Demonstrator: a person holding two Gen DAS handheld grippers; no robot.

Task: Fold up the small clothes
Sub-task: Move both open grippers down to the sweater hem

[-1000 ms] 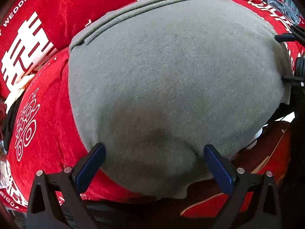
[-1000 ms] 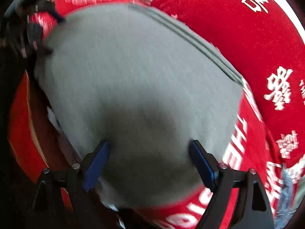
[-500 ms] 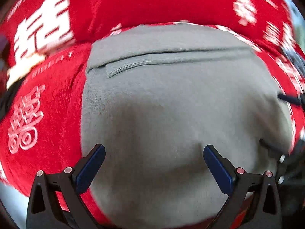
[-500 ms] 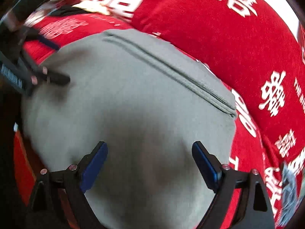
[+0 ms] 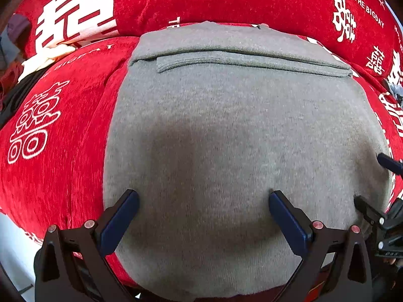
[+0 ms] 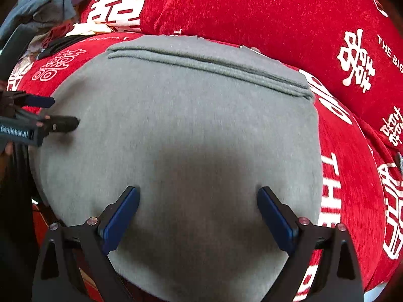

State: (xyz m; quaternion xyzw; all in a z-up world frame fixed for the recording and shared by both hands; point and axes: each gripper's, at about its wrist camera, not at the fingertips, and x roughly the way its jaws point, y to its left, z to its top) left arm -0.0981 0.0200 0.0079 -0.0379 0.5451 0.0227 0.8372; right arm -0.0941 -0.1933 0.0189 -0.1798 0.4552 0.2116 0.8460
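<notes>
Grey knit garment (image 5: 226, 130) lies flat on a red velvet cover (image 5: 58, 176), folded into a rough rectangle; stacked folded edges run along its far side in both wrist views. No containers in sight.

Left gripper (image 5: 204, 201): jaws spread wide, blue pads (image 5: 121, 221) hovering over the near half of the garment, nothing clamped between them. Cloth fills the whole gap below the tips; whether the tips touch the fabric I cannot tell.

Right gripper (image 6: 197, 198): jaws opening, already near full spread, nothing pinched. Garment directly under and ahead of the tips, with its right edge just beyond the right pad (image 6: 274, 216).

Each gripper shows at the edge of the other's view: the right one at the garment's right margin in the left view, the left one at its left margin in the right view, so the two sit side by side over the near edge.

Writing: white lettering "THE BIGDAY" (image 5: 369, 8) on the cover, plus large white double-happiness characters (image 6: 356, 61). Label "GenRobot.AI" (image 6: 15, 130) on the left gripper body. Heap of dark clothes (image 6: 47, 2) far left, beyond the garment.
</notes>
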